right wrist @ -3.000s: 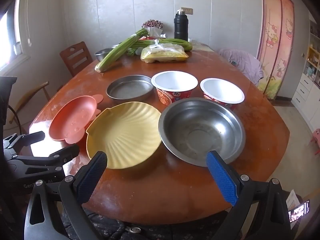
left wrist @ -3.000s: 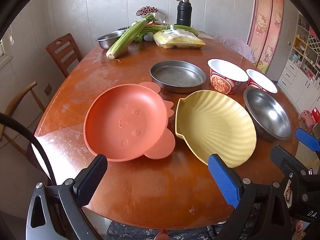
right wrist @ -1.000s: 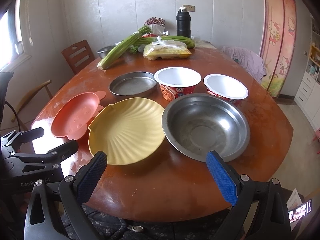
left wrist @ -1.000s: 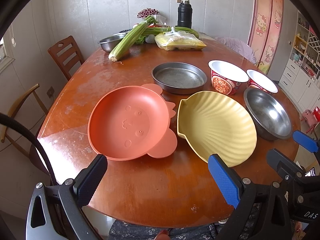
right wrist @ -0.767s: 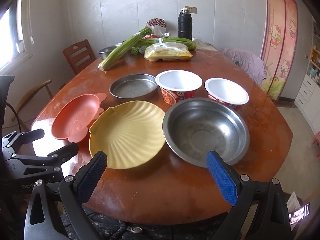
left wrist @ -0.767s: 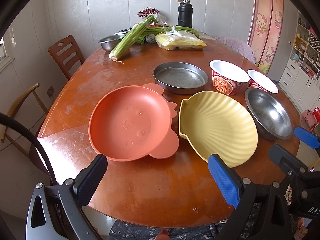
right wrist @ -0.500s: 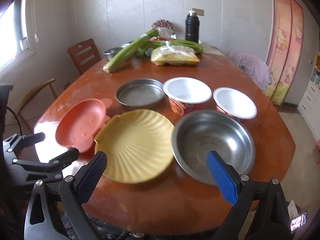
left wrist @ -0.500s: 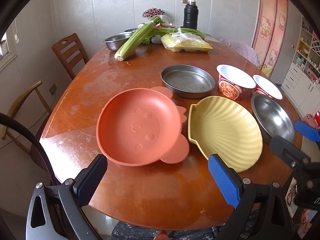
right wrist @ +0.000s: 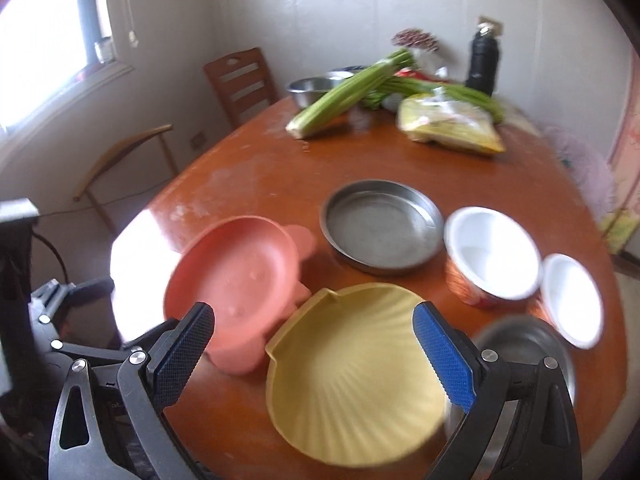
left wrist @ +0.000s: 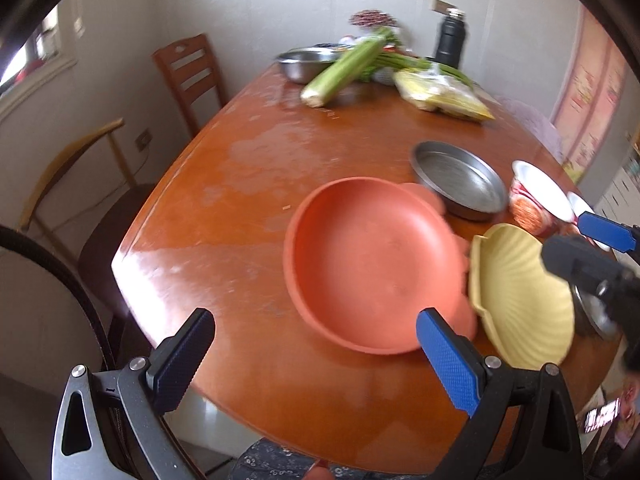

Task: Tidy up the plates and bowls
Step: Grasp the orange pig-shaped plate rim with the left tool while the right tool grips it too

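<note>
An orange plate with ears (left wrist: 372, 264) (right wrist: 236, 276) lies on the round wooden table (left wrist: 240, 200) beside a yellow shell-shaped plate (left wrist: 520, 296) (right wrist: 356, 380). Behind them sits a shallow metal pan (left wrist: 460, 188) (right wrist: 382, 226), then two white paper bowls (right wrist: 490, 254) (right wrist: 572, 296). A steel bowl (right wrist: 516, 340) shows partly at the right. My left gripper (left wrist: 316, 360) hangs open near the table's front edge, before the orange plate. My right gripper (right wrist: 314, 350) is open over the yellow plate's near side. Neither holds anything.
At the far end lie celery (left wrist: 344, 68), a yellow bag (left wrist: 440, 94), a steel basin (left wrist: 306, 62) and a black flask (left wrist: 450, 40). Two wooden chairs (left wrist: 188, 76) (left wrist: 72, 184) stand at the left. The table's left half is bare wood.
Both grippers have swung left and moved forward. The plates now sit further right in both views. Nothing was grasped, and both frames are motion-blurred.
</note>
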Demonstrator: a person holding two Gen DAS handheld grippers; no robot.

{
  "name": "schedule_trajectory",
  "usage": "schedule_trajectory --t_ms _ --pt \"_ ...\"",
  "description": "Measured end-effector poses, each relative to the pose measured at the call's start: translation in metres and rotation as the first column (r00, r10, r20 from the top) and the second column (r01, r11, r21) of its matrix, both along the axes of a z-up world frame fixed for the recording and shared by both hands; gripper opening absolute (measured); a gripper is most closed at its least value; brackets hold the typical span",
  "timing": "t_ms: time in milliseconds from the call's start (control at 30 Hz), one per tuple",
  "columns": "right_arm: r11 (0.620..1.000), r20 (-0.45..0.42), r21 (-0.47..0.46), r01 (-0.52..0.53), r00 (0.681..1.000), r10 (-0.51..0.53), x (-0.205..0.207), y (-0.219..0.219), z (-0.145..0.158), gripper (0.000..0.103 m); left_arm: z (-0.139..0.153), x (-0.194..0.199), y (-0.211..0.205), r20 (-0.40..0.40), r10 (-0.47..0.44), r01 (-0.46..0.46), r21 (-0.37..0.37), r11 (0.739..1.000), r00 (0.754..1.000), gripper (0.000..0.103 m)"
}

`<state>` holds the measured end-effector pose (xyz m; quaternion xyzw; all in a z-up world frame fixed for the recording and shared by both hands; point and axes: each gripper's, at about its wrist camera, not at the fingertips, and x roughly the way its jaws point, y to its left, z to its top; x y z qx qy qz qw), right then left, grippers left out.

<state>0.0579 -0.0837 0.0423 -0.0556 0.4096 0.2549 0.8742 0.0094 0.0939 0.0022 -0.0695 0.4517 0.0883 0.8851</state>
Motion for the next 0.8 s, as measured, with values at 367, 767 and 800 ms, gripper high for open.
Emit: schedule_trajectory --t_ms 367,767,800 --pt "0.991 -0.075 -0.098 -0.094 0.993 0.087 0.044 0.056 -0.028 0.094 -0.027 0.006 0.036 -0.078 0.031 -0.04 -0.121 0.992 0.996 0.101" --pt "0.983 -0.162 -0.147 -0.114 0.983 0.09 0.072 0.077 -0.062 0.056 -0.035 0.026 0.031 -0.115 0.023 -0.04 -0.148 0.988 0.993 0.098" --pt "0.982 -0.16 -0.145 -0.119 0.983 0.095 0.072 0.078 -0.062 0.054 -0.036 0.027 0.03 -0.118 0.019 -0.037 -0.151 0.988 0.993 0.095"
